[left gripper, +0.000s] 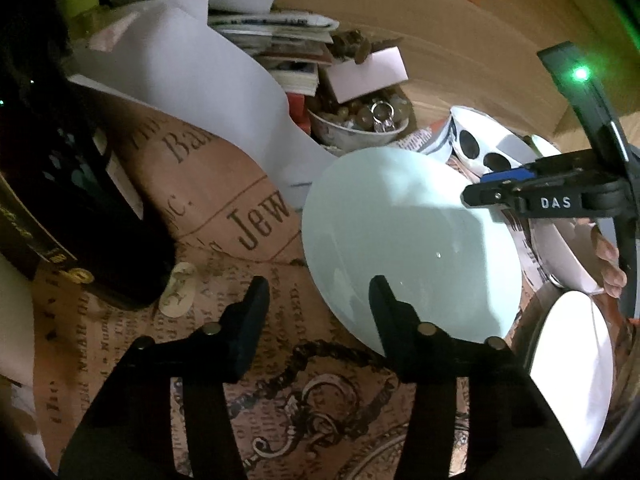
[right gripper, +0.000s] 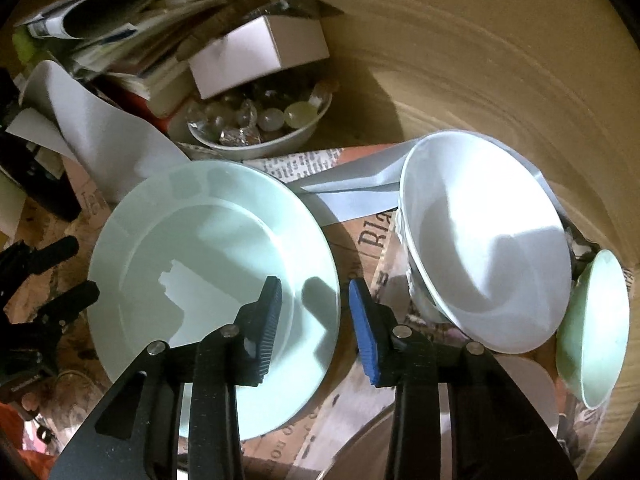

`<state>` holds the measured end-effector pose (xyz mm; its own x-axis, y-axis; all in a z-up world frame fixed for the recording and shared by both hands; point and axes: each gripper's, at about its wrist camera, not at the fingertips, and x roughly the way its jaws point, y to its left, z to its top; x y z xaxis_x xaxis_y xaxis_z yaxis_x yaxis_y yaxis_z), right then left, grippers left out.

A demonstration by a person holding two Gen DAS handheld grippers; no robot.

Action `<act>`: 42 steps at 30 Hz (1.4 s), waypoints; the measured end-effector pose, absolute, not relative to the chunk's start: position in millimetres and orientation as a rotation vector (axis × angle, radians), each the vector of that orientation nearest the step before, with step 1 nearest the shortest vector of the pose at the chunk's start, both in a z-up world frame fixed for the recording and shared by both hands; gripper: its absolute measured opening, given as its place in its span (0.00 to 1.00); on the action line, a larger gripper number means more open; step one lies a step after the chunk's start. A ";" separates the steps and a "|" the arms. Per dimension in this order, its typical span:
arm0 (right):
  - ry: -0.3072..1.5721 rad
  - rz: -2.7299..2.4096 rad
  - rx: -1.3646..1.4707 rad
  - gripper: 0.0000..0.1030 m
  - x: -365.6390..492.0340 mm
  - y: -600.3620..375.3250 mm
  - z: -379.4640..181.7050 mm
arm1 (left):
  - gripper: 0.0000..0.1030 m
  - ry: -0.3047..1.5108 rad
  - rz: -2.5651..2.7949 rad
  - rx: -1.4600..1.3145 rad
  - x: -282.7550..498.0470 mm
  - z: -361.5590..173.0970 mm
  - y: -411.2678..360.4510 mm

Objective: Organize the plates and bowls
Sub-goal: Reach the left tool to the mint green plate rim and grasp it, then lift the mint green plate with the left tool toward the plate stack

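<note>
While the pale green plate (right gripper: 212, 280) lies flat on the newsprint-patterned covering (left gripper: 224, 240), both tools stand over its opposite edges and neither has hold of it. Taking that plate as the landmark and going left to right: off its left side sits a dark box (left gripper: 68, 208), with curled white paper (left gripper: 208, 92) behind it. At the plate's left rim is the left gripper (left gripper: 318, 300) — its jaws are spread, 1 finger over the covering and 1 over the plate's edge, so the rim lies between them, but no pad can be seen pressing on it. Behind the plate, a small bowl of glass beads (right gripper: 260, 128) rests against a heap of papers and a white carton (right gripper: 260, 52). At the plate's right rim is the right gripper (right gripper: 316, 316), jaws likewise apart, 1 blue-padded finger above the plate's well and the other beyond its edge; the rim runs between them, apparently untouched. Right of the plate, a large white bowl (right gripper: 488, 248) leans tilted, and further right a small green bowl (right gripper: 592, 328) stands on edge.

Judging from this, the sorting is barely begun: no stack shows, the dishes lie scattered, and the first lift of the plate is still to come — then the 2 loose bowls need nesting.
</note>
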<state>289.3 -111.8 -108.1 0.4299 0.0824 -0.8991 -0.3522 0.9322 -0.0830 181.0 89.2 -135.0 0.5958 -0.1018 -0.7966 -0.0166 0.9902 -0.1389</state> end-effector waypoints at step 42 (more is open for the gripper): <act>1.000 0.340 -0.253 0.25 254.8 -94.8 -94.1 | 0.26 0.874 -0.072 -0.213 158.2 -113.0 94.9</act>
<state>254.8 -94.8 -94.1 0.4947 0.1626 -0.8537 -0.3918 0.9186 -0.0520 158.2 94.9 -113.0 0.6412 -0.1495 -0.7527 -0.0247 0.9763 -0.2149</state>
